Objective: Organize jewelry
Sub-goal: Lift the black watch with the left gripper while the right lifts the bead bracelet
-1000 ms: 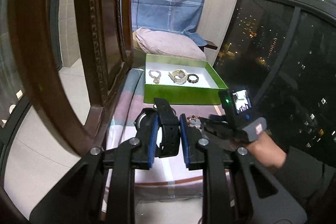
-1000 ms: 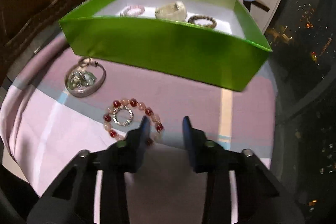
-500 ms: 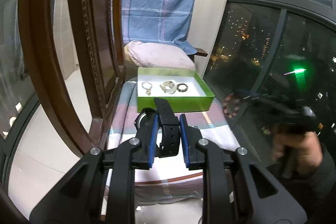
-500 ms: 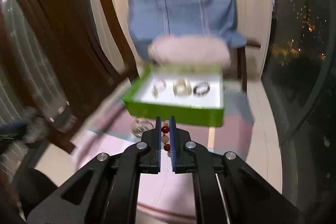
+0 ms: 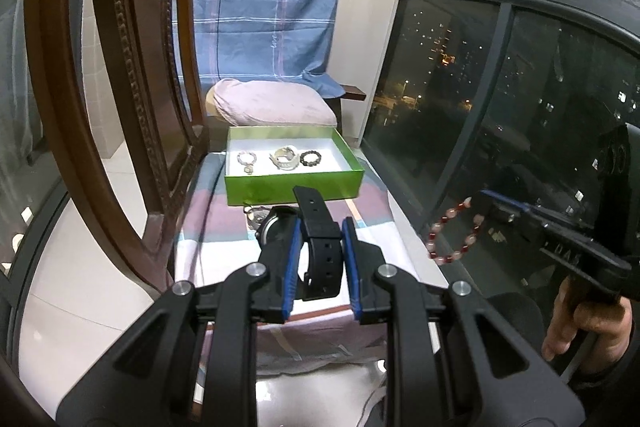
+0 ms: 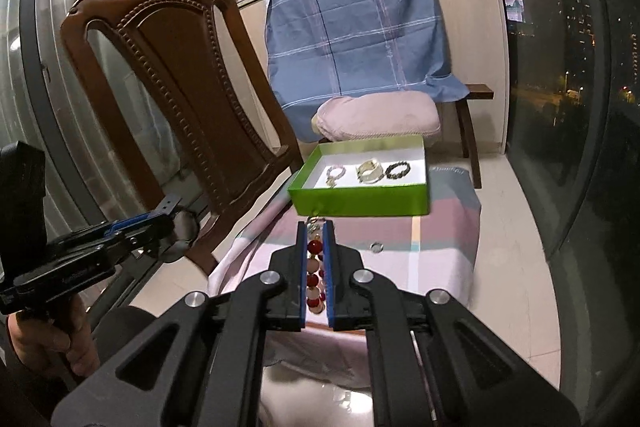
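your left gripper (image 5: 319, 247) is clenched on the strap of a black watch (image 5: 318, 239), held in the air above the striped cloth (image 5: 216, 227), with the watch face at about 10 o'clock from the blue pads. your right gripper (image 6: 315, 259) is clamped on a red and pale bead bracelet (image 6: 314, 267); from the left wrist view that bracelet (image 5: 452, 235) hangs as a loop off the fingertips at 3 o'clock, raised off the cloth and out past its right edge. the green box (image 6: 360, 205) sits open at the far end of the cloth, at 12 o'clock from both grippers. inside it, left to right, lie a pale bead bracelet (image 6: 335, 171), a cream bangle (image 6: 370, 171) and a dark bead bracelet (image 6: 398, 169), each apart from the next. a silver pendant piece (image 5: 256, 215) lies on the cloth just in front of the box wall, partly hidden by the watch. a small ring (image 6: 375, 247) rests on the cloth at 1 o'clock from your right gripper. a carved wooden chair (image 6: 168, 87) stands at 10 o'clock beside the cloth.
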{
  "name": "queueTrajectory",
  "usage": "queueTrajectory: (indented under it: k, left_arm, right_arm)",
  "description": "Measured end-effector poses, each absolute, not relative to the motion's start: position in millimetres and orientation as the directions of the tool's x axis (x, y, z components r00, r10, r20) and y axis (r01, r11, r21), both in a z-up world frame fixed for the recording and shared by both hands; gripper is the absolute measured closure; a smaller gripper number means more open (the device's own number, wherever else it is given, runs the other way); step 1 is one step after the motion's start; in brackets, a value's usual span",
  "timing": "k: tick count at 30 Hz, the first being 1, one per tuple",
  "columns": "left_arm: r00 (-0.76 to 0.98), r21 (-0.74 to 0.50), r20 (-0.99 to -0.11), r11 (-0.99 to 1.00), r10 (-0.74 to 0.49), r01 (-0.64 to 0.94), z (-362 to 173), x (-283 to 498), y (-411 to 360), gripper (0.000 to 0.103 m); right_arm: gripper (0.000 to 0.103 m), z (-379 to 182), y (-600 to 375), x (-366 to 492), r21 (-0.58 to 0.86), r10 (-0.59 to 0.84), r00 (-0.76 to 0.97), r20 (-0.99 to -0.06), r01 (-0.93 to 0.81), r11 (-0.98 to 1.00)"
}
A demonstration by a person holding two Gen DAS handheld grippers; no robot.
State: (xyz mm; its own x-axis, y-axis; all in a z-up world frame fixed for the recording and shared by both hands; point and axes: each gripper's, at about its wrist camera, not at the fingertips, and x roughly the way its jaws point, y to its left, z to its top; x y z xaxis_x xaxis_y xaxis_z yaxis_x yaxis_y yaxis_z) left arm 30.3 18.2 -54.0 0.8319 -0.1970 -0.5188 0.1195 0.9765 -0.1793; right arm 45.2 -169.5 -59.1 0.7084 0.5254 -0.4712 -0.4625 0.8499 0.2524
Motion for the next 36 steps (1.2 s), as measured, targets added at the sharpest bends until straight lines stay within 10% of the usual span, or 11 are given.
queueTrajectory:
  k: [36]
  left_arm:
    - [0.811, -0.173, -0.55, 0.977, -0.198, 0.122, -61, 20, 5, 0.082]
  right_arm:
    - [0.095, -65, -160, 33, 0.25, 0.535, 0.69, -0.487, -0.477, 0.843]
